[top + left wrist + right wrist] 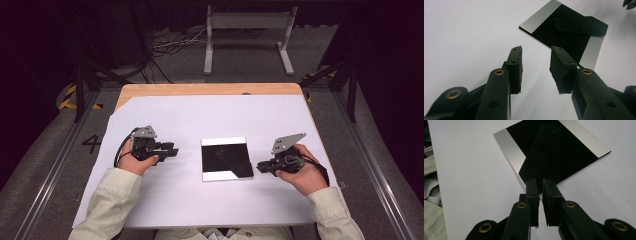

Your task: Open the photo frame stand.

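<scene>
Between both fingers point(172, 150): black plate point(226, 159)

Glossy black plate point(226, 159) with brushed metallic strips; matt white paper sheet point(165, 200); bare wood table edge point(200, 89); rough foam-like black pads point(516, 67).

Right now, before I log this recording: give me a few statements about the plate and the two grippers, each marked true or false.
1. The square black plate lies flat on the white sheet, between the two grippers. True.
2. The left gripper is clamped on the plate. False: its jaws stand apart with nothing between them, short of the plate.
3. The right gripper has its jaws nearly together, close to the plate's edge. True.
4. The plate is black all over. False: silver strips run along two opposite edges.
</scene>
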Demonstrator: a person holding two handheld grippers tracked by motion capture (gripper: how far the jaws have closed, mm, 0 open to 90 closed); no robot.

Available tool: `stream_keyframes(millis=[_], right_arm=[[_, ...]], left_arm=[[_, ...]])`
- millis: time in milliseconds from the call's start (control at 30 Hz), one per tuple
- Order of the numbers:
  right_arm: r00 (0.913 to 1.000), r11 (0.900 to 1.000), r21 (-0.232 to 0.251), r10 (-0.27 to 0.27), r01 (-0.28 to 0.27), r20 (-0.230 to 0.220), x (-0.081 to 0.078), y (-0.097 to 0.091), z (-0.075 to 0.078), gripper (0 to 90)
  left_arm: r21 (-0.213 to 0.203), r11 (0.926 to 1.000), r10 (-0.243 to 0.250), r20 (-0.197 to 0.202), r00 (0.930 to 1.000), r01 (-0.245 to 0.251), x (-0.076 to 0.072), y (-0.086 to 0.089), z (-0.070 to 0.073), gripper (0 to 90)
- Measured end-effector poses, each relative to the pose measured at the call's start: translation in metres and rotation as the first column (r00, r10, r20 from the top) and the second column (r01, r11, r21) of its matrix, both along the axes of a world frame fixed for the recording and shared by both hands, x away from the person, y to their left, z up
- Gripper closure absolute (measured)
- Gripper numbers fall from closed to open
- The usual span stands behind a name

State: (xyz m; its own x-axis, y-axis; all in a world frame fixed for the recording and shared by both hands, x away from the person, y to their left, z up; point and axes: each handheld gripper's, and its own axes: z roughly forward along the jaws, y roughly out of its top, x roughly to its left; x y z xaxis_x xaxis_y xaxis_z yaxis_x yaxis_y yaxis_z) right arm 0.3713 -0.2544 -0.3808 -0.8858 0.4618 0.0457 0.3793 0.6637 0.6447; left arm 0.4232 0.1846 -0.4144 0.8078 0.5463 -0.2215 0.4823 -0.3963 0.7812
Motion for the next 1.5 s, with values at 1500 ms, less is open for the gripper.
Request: stream_keyframes(millis=[1500], right_arm=[[0.9870, 0.9632, -0.253, 0.052, -0.090, -0.152, 0.013, 0.028, -0.029, 84.7]], left_arm=[[0.014, 0.9989, 0.044, -0.019, 0.9988, -0.044, -0.011, 0.016, -0.004, 61.7]])
